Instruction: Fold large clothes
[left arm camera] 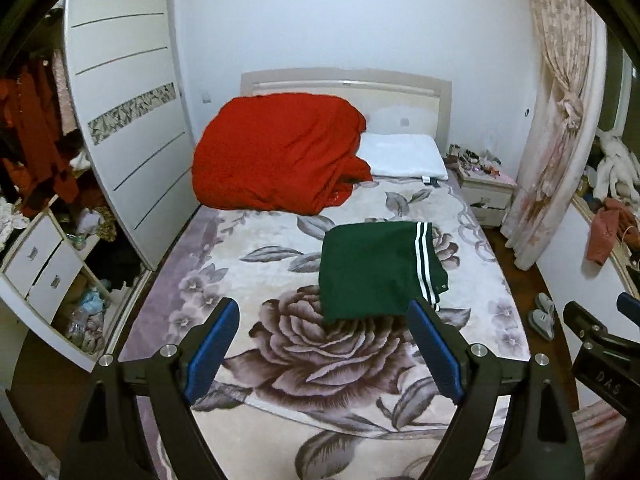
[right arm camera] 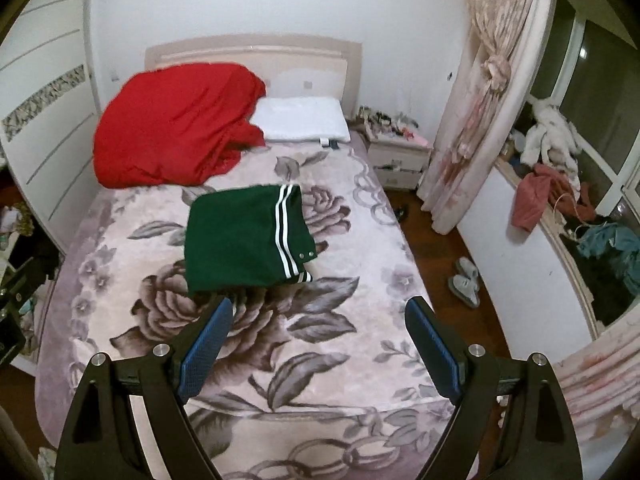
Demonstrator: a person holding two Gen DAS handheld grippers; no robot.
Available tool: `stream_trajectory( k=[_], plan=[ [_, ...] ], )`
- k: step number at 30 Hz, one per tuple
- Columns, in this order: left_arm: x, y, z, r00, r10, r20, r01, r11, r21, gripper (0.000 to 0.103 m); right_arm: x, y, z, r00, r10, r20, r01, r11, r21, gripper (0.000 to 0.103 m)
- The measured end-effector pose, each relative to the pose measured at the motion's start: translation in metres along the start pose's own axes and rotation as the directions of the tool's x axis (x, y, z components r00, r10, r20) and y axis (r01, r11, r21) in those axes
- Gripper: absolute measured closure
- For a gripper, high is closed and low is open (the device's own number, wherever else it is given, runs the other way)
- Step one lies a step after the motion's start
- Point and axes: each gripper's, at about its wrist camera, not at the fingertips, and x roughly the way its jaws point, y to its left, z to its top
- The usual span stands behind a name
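Note:
A dark green garment (left arm camera: 372,270) with white stripes lies folded into a rough square on the flowered bedspread (left arm camera: 280,344); it also shows in the right wrist view (right arm camera: 236,236). My left gripper (left arm camera: 322,312) is open and empty, held above the bed just short of the garment's near edge. My right gripper (right arm camera: 320,312) is open and empty, also near the garment's front edge, over the bedspread (right arm camera: 320,352). The right gripper's body shows at the right edge of the left wrist view (left arm camera: 600,344).
A red quilt (left arm camera: 276,152) is heaped at the head of the bed beside a white pillow (left arm camera: 404,156). A wardrobe (left arm camera: 120,128) stands left, a nightstand (right arm camera: 400,156) and curtain (right arm camera: 476,92) right. Slippers (right arm camera: 466,280) lie on the floor.

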Motion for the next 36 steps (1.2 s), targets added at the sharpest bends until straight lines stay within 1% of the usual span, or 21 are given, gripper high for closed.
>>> stream_trajectory(
  k=[4,8,13,16,18,19,23,26,36],
  plan=[
    [-0.03,-0.001,-0.004,1.0,0.01,0.021,-0.01,1.0,-0.001,0.017,-0.05,-0.013,-0.003,0.998,0.005,0.058,-0.005,1.0,-0.008,0.013],
    [-0.046,-0.005,-0.01,1.0,0.009,0.027,-0.009,1.0,0.003,0.017,-0.089,-0.021,-0.007,0.995,0.024,0.101,-0.023,1.0,-0.014,0.013],
    [-0.064,-0.009,-0.016,0.999,0.009,0.044,-0.009,1.0,0.012,0.017,-0.119,-0.029,-0.012,0.99,0.045,0.135,-0.042,0.999,-0.025,0.013],
    [-0.071,-0.012,-0.016,0.999,0.012,0.05,-0.013,1.0,0.011,0.017,-0.13,-0.038,-0.012,0.988,0.054,0.148,-0.051,0.998,-0.021,0.012],
    [-0.073,-0.016,-0.016,0.999,0.018,0.039,-0.018,1.0,0.016,0.01,-0.134,-0.042,-0.011,0.987,0.056,0.15,-0.053,0.998,-0.026,0.012],
    [-0.073,-0.018,-0.015,0.999,0.02,0.03,-0.02,1.0,0.019,0.009,-0.136,-0.045,-0.011,0.987,0.061,0.148,-0.057,0.998,-0.026,0.012],
    [-0.079,-0.023,-0.013,0.999,0.024,0.034,-0.025,1.0,0.019,0.009,-0.143,-0.051,-0.006,0.987,0.064,0.148,-0.059,0.998,-0.039,0.012],
    [-0.084,-0.025,-0.01,0.998,0.043,0.046,-0.043,0.999,0.015,0.009,-0.148,-0.056,-0.001,0.985,0.065,0.158,-0.058,0.997,-0.045,0.012],
    [-0.087,-0.026,-0.012,0.998,0.048,0.052,-0.048,0.999,0.011,0.009,-0.155,-0.066,0.006,0.985,0.089,0.15,-0.085,0.996,-0.034,0.011]
  ],
)
